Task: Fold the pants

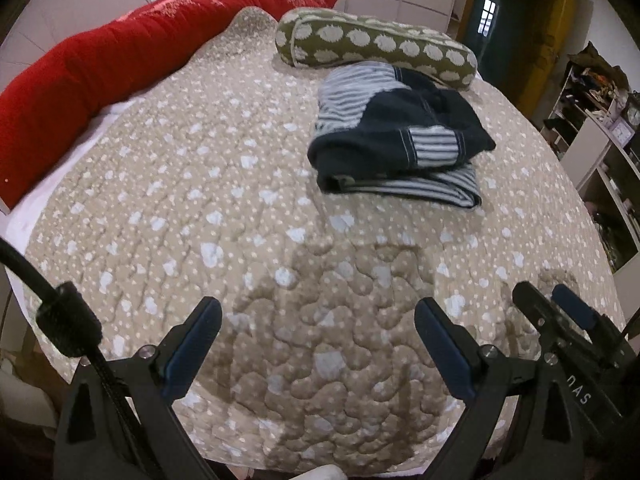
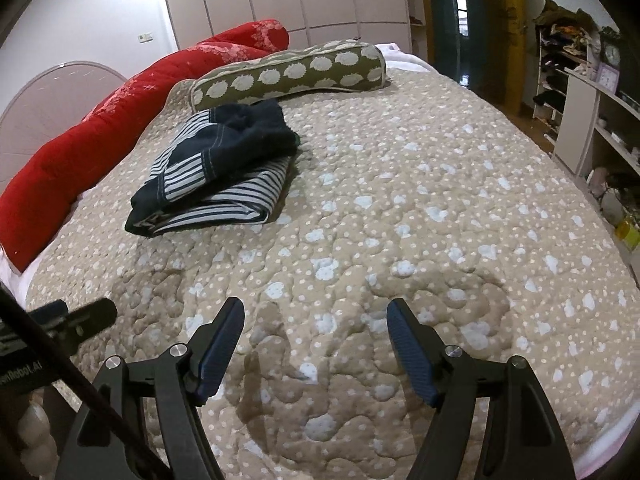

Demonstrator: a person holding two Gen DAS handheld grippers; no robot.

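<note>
Two handheld grippers hang over a quilted bedspread (image 1: 168,184), both with jaws spread and nothing between them. Going left to right: a red quilt roll (image 1: 100,72) lines the bed's far left edge, then a dotted green bolster (image 2: 288,74) lies across the far end, with the pants (image 2: 218,168) bunched in a rough stack just in front of it. The left gripper (image 1: 318,332) sees the pile ahead and to its right; the right gripper (image 2: 316,332) sees it ahead and to its left, so the pants sit well beyond both tools, roughly between their lines of sight. The pile's long axis appears to run diagonally, from its near-left corner toward the bolster. Neither tool looks clearly nearer. Any next grasp would likely need both to reach forward.
</note>
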